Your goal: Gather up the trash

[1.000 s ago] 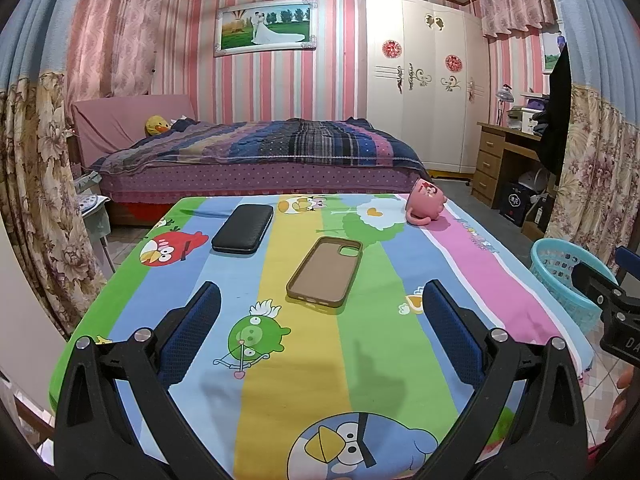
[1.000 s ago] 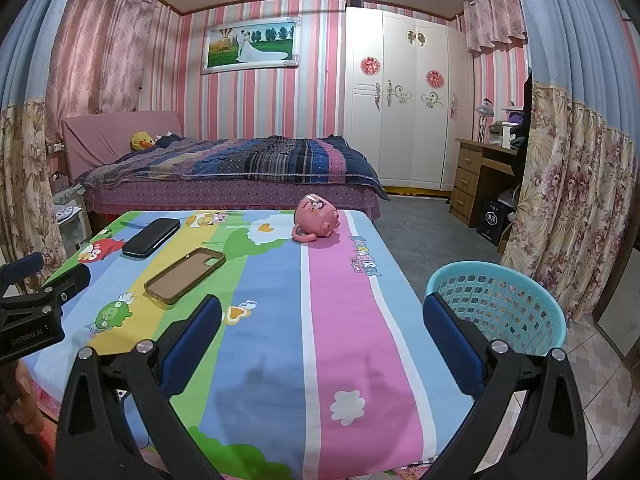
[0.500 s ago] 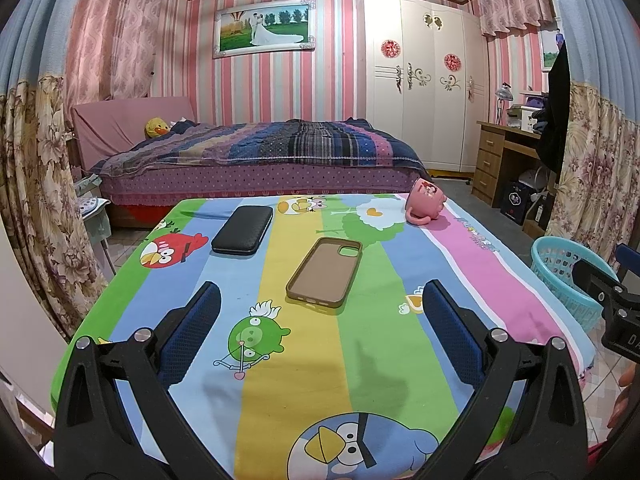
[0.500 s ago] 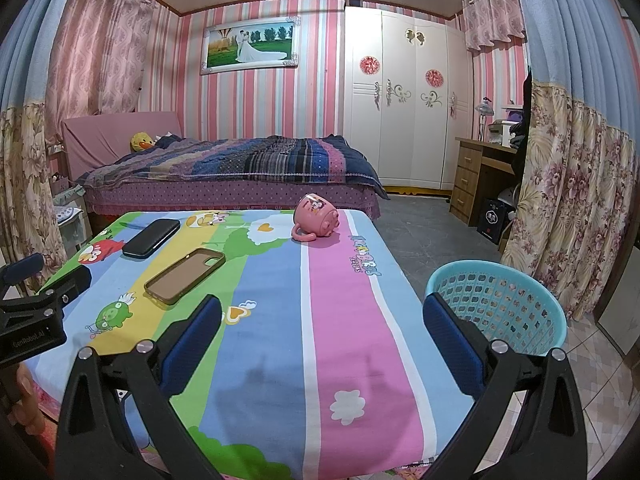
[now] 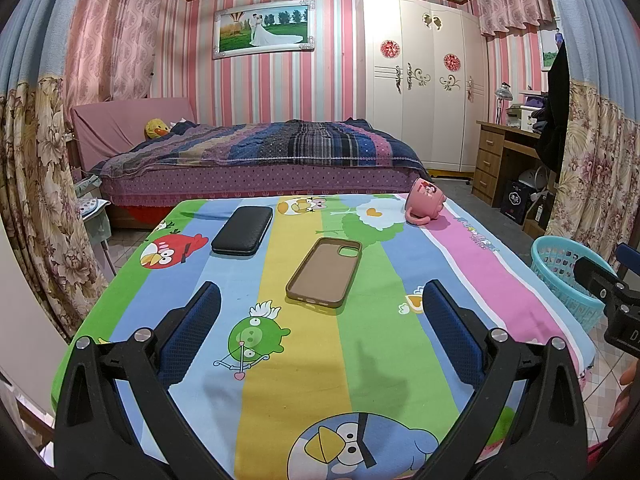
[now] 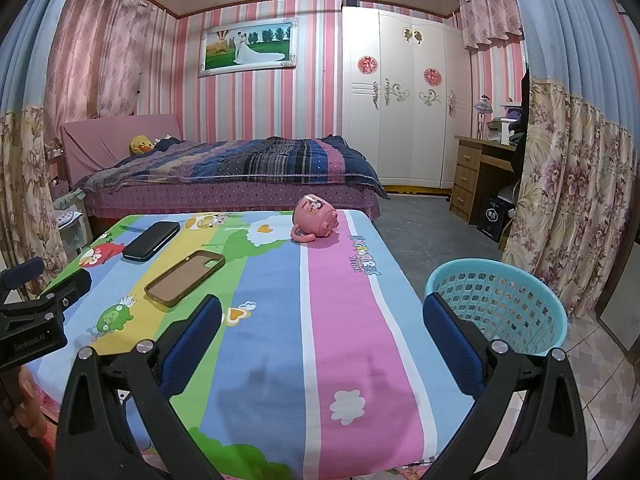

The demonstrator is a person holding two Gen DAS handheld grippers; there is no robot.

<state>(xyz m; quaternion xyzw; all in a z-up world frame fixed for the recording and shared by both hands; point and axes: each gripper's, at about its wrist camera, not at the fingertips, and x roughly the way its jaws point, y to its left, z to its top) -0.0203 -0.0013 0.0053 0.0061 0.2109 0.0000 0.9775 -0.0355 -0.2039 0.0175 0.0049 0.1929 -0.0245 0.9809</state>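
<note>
Here both the left gripper [image 5: 320, 304] and right gripper [image 6: 322, 312] gape over the table [image 6: 344, 320], basket [image 6: 500, 300] beside its right edge.

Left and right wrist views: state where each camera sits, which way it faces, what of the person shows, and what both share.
Left wrist view: sits on the left gripper, open over the cartoon-print tablecloth, facing the bed; the right gripper and fingertips show at right.
Right wrist view: sits on the right gripper, open over the table's right edge, facing the bed; the left gripper and a hand show at left.
Shared: brown phone case, black rectangular case, tipped pink mug, turquoise plastic basket.
</note>
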